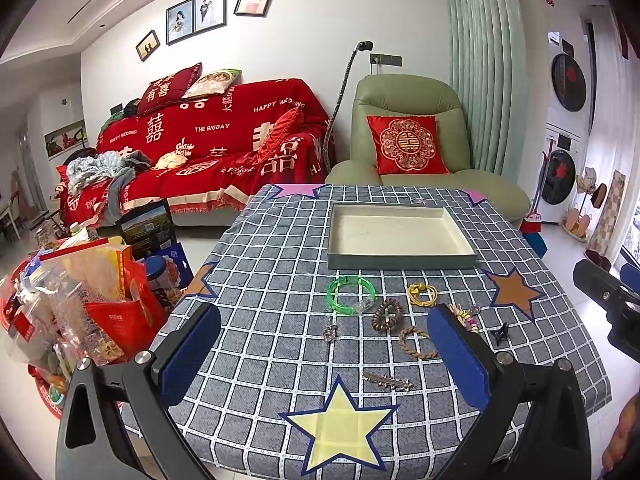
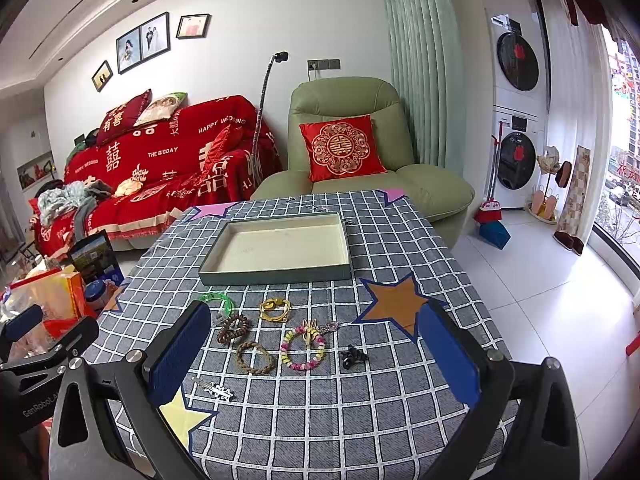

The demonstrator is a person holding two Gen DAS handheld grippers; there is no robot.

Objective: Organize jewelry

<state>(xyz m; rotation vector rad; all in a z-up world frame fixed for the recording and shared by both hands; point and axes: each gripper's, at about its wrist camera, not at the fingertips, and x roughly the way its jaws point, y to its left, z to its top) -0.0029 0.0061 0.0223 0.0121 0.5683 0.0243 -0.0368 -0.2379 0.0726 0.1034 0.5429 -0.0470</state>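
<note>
Right wrist view: jewelry lies loose on the bench short of the empty tray [image 2: 276, 250]; bead bracelet [image 2: 303, 349] dead ahead of right claw [image 2: 316, 356], jaws wide. Left claw [image 1: 324, 364], also wide, fronts the hairpin [image 1: 387, 382], long axis crosswise.

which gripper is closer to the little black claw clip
Right. The black claw clip lies between the open fingers of the right hand-held gripper; the left hand-held gripper is open over the silver hair clip, clip beyond its right finger.
</note>
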